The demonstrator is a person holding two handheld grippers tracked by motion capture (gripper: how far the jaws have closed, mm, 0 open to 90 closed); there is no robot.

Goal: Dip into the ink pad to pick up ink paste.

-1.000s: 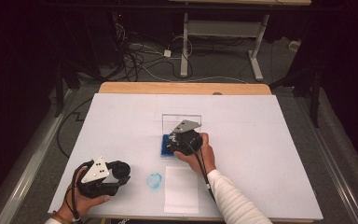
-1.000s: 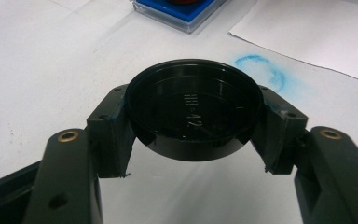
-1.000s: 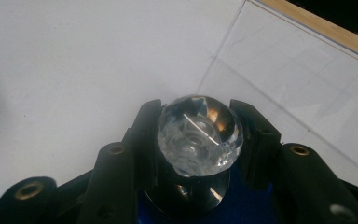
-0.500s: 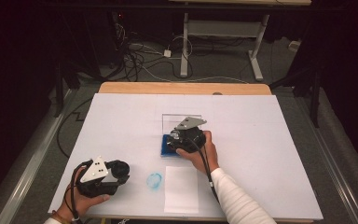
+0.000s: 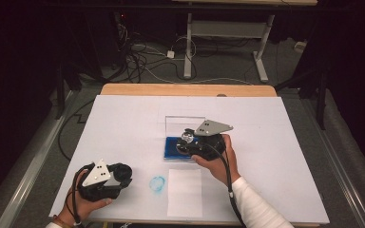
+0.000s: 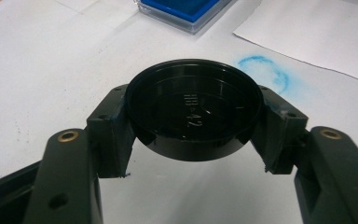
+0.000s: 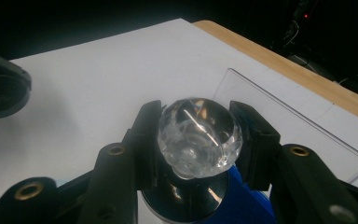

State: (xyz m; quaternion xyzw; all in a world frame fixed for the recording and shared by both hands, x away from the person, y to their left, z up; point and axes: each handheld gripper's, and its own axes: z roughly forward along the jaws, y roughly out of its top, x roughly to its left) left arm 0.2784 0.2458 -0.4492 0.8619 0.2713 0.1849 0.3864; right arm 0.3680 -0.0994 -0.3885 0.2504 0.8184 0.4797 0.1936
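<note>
- Nearest, at the table's front left: left gripper [image 5: 105,176], black, topped by a grey three-cornered plate, clamped on a round black plastic cap [image 6: 193,108] with raised lettering inside, held just above the white table cover [image 5: 123,118]; position barely altered from half a second ago.
- Just right of it on the cover: a smudged blue ring-shaped ink print [image 5: 157,184], powdery at its edges.
- Beside the print, near the front edge: a plain white rectangular sheet of paper [image 5: 184,192], flat and unmarked.
- Farther in, at mid-table: right gripper [image 5: 190,141], jaws closed around the clear faceted knob of a round stamp [image 7: 198,137], glassy and glinting, with a dark shiny base beneath it.
- Compared with half a second ago, sits a little farther right, tilted, hand [image 5: 217,160] and white sleeve [image 5: 259,206] angled in from the lower right.
- Stamp poised over, perhaps touching, a blue ink pad in a clear plastic case [image 5: 173,148]; contact hidden by the gripper.
- Behind the pad: the case's transparent hinged lid [image 5: 184,124], standing open, thin and glossy.
- Beyond: a strip of light wooden table edge [image 5: 185,89] past the cover.
- Farthest: dark floor with tangled cables [image 5: 142,57] and a grey metal desk frame [image 5: 225,33].
</note>
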